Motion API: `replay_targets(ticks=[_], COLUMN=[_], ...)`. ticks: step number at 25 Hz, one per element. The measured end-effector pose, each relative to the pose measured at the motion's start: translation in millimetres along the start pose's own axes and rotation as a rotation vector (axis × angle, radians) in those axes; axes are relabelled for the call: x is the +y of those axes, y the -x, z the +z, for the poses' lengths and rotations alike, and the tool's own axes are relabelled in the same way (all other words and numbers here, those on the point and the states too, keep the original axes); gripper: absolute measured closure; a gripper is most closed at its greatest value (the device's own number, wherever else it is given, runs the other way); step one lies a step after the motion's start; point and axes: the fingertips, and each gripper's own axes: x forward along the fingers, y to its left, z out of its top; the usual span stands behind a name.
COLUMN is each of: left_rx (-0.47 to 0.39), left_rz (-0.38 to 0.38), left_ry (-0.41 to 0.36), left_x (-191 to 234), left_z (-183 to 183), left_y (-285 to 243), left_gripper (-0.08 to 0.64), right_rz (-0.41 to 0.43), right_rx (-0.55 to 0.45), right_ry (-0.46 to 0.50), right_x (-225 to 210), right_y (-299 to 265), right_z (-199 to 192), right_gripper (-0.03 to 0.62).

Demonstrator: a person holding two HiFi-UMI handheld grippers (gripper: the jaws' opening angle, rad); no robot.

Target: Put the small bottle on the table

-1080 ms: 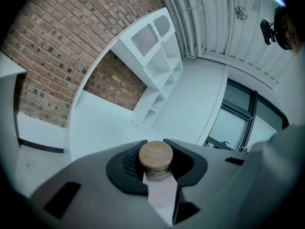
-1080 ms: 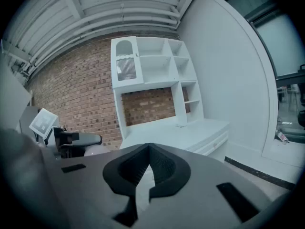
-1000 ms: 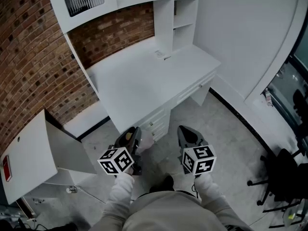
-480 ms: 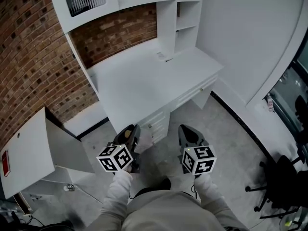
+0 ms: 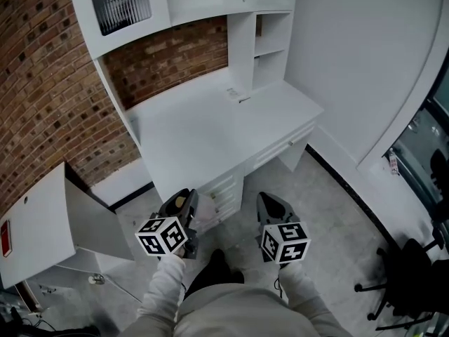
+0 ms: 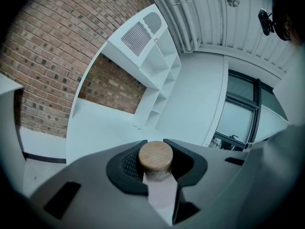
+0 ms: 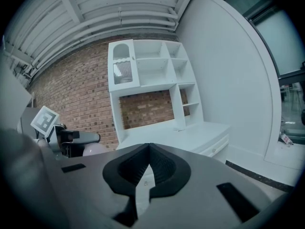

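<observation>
My left gripper (image 5: 184, 208) is shut on a small pale bottle with a round wooden cap (image 6: 155, 157), held upright between the dark pads. In the head view the cap (image 5: 181, 202) peeks out between the jaws, and the bottle body (image 5: 205, 215) bulges to the right of them. The gripper hovers over the floor just in front of the white desk (image 5: 210, 128). My right gripper (image 5: 270, 209) is beside it, jaws shut with nothing between them (image 7: 147, 170). From the right gripper view, the left gripper (image 7: 71, 140) and the bottle (image 7: 94, 150) appear at the left.
The desk has drawers (image 5: 224, 188) at its front and a white hutch with shelves (image 5: 270, 44) at the back, against a brick wall (image 5: 42, 97). A small object (image 5: 235, 95) lies at the desk's rear. An open white cabinet door (image 5: 35, 223) stands left; office chairs (image 5: 414, 272) right.
Both grippers have drifted slightly lower and left in the head view as the person stepped closer to the desk. The grip on the bottle is unchanged.
</observation>
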Motion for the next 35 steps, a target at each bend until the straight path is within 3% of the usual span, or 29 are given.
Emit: replay_targets(ticks=[11,35], left_rx=[0.006,0.043], left_rz=[-0.005,-0.029], left_ry=[0.034,-0.016], left_x=[21.8,122.5], left_z=[16.0,102.6], left_y=[-71.0,-280.5], left_gripper=[0.448,0.448], right_rz=[-0.020,-0.055], right_rx=[0.022,0.047], right_ry=[-0.021,-0.029], right_x=[-38.7,-108.8], right_y=[-56.4,-274.1], right_z=[9.2,78.4], right_gripper=[0.565,0.565])
